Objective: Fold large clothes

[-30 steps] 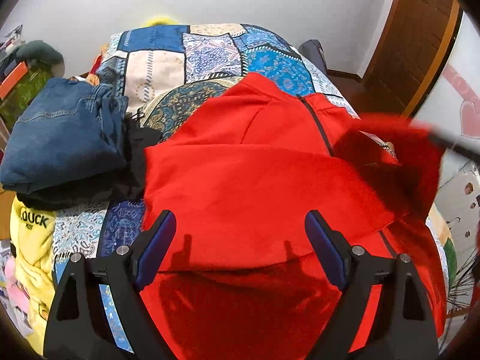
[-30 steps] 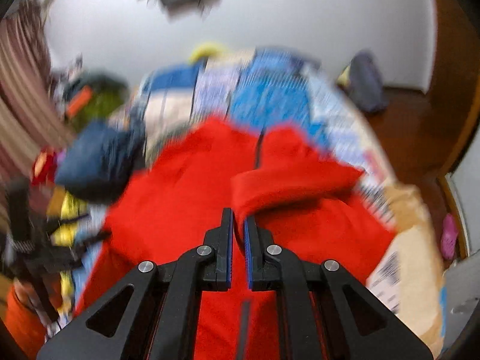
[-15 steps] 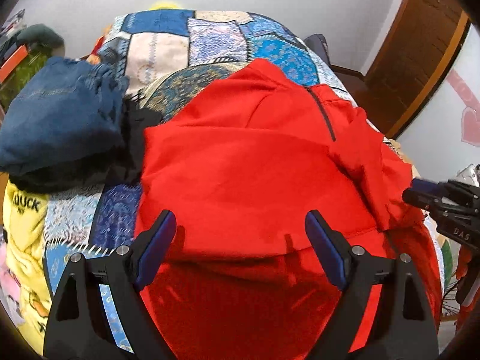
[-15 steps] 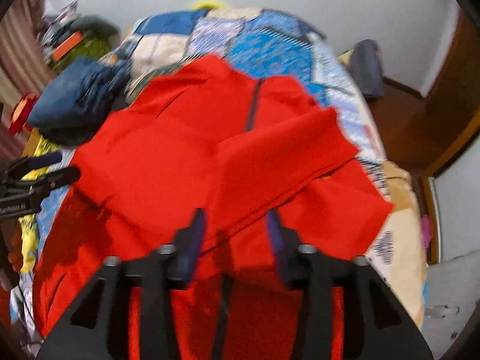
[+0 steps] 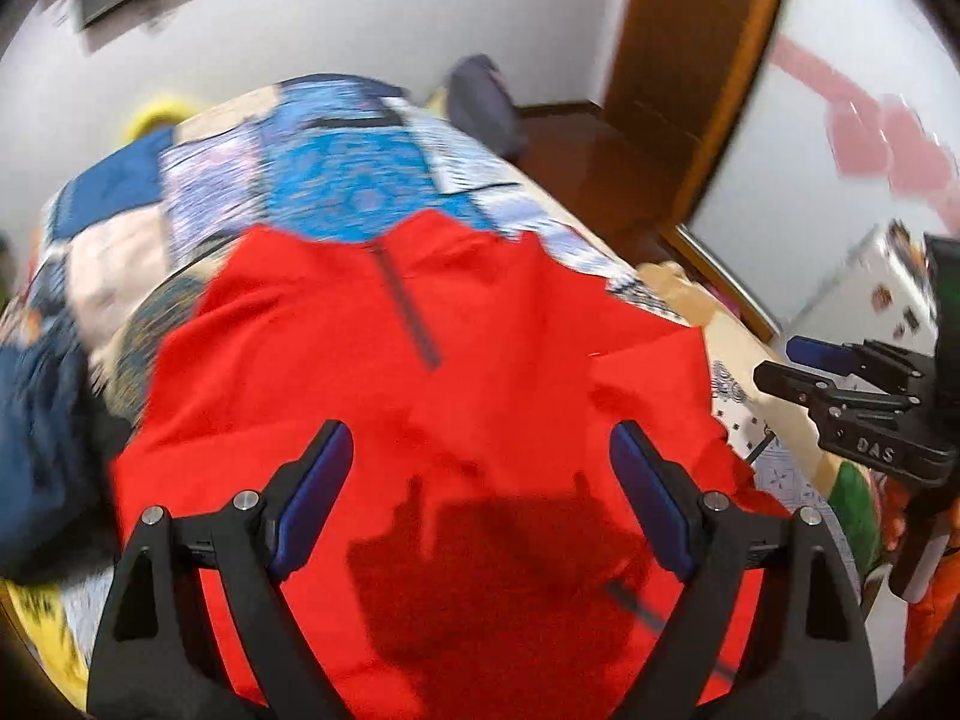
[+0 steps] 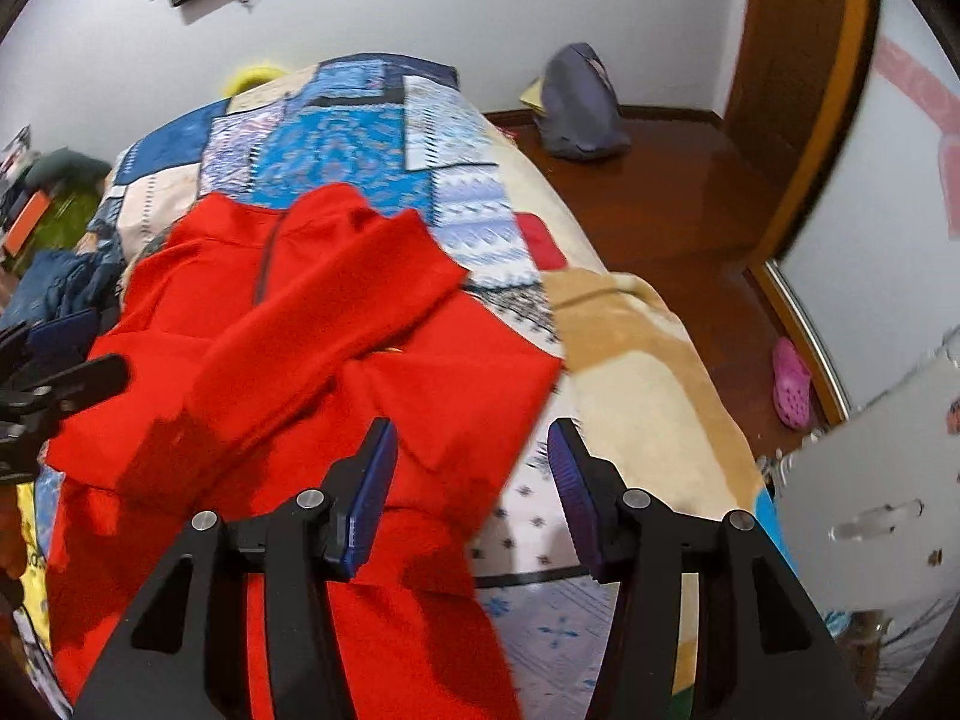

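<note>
A large red zip-neck top [image 5: 372, 396] lies spread on the bed, collar at the far end, with both sleeves folded across its body [image 6: 336, 324]. My left gripper [image 5: 480, 474] is open and empty, hovering over the top's lower middle. My right gripper [image 6: 471, 468] is open and empty above the top's right edge, where the red cloth meets the bedspread. The right gripper also shows at the right side of the left wrist view [image 5: 852, 390]. The left gripper shows at the left edge of the right wrist view [image 6: 54, 372].
The bed has a patchwork bedspread [image 6: 336, 138]. Folded blue jeans [image 5: 36, 420] lie at the left of the top. A grey bag [image 6: 576, 108] and a pink clog [image 6: 792, 384] lie on the wooden floor at the right. A wooden door frame [image 5: 690, 78] stands beyond.
My right gripper opened and let go of the red sleeve, which now lies across the top's body. It then drew back to the right. The left gripper swung its view rightward.
</note>
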